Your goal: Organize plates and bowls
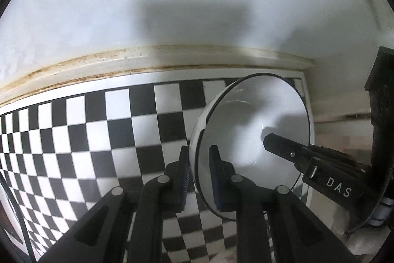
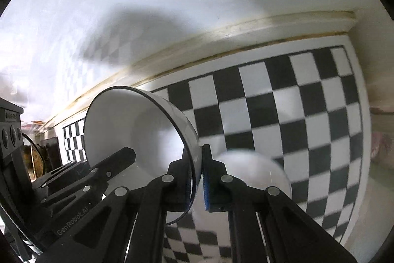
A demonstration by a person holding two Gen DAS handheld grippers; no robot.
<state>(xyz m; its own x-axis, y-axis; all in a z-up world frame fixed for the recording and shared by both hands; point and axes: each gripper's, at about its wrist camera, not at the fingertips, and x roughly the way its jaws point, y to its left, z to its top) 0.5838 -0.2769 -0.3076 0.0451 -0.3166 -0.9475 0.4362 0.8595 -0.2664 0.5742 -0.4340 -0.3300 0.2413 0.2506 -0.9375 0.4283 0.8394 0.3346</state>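
The left claw point(image 1: 199, 174) is clamped on the rim of a white bowl point(image 1: 246, 120), one pad outside the wall, one inside. The right claw point(image 2: 197, 176) pinches the opposite rim of the same bowl point(image 2: 138, 125), jaws nearly closed on the thin wall. The bowl hangs tilted between both claws, above a checkered mat point(image 1: 98, 130) on the worktop point(image 1: 332, 139). A blurred white rounded thing point(image 2: 258, 171), possibly another bowl, lies below near the right claw.
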